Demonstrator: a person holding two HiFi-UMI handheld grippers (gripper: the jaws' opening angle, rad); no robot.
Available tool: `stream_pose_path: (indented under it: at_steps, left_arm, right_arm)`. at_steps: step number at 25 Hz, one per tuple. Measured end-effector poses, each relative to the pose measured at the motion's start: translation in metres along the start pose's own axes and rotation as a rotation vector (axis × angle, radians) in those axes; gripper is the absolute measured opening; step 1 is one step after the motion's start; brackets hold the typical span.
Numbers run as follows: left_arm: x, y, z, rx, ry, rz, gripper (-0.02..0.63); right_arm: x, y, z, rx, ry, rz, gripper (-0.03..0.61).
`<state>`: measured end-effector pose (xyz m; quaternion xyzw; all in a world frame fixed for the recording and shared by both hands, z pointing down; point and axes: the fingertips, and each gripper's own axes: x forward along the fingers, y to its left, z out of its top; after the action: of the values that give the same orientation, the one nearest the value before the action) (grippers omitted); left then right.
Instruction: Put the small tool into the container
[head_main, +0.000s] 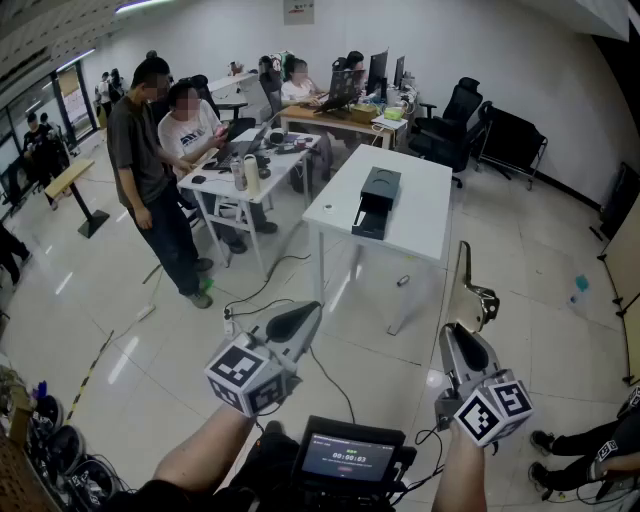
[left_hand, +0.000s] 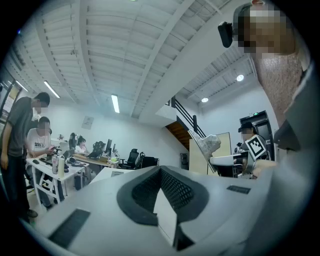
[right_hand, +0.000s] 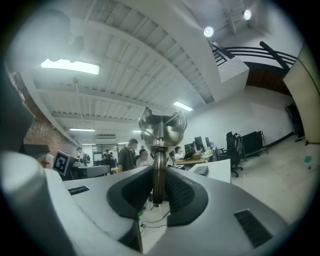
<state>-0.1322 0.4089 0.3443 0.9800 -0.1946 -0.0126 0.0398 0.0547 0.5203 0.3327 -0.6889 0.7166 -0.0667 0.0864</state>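
Observation:
A shiny metal tool (head_main: 468, 285) with a spring and a scooped head stands upright in my right gripper (head_main: 462, 338), which is shut on its shank. In the right gripper view the tool (right_hand: 159, 135) rises from between the pads of the right gripper (right_hand: 157, 192). My left gripper (head_main: 296, 322) is shut with nothing in it, and its pads meet in the left gripper view (left_hand: 162, 187). The container, a dark box (head_main: 376, 200) with an open lid, sits on a white table (head_main: 420, 215) well ahead of both grippers.
Two people stand and sit at a cluttered desk (head_main: 240, 160) to the left, with others seated behind. Cables (head_main: 270, 300) run over the floor before the table. A small object (head_main: 403, 281) and a bottle (head_main: 578, 290) lie on the floor. Black chairs (head_main: 450, 125) stand at the back.

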Motion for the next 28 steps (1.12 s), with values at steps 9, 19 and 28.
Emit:
stream_pose_path:
  at_steps: [9,19,28]
  left_arm:
    - [0.042,0.107,0.017,-0.009,-0.029,-0.041,0.027]
    - [0.099,0.295,0.050,-0.009,-0.056,-0.085,0.027]
    - [0.172,0.386,0.045,-0.047,-0.029,-0.159,0.028]
  right_arm:
    - [0.112,0.007,0.004,-0.023,0.008,-0.033,0.086]
    - [0.295,0.024,0.014,-0.047,0.001,-0.119,0.086]
    - [0.424,0.006,0.003,0.005,-0.038,-0.148,0.067]
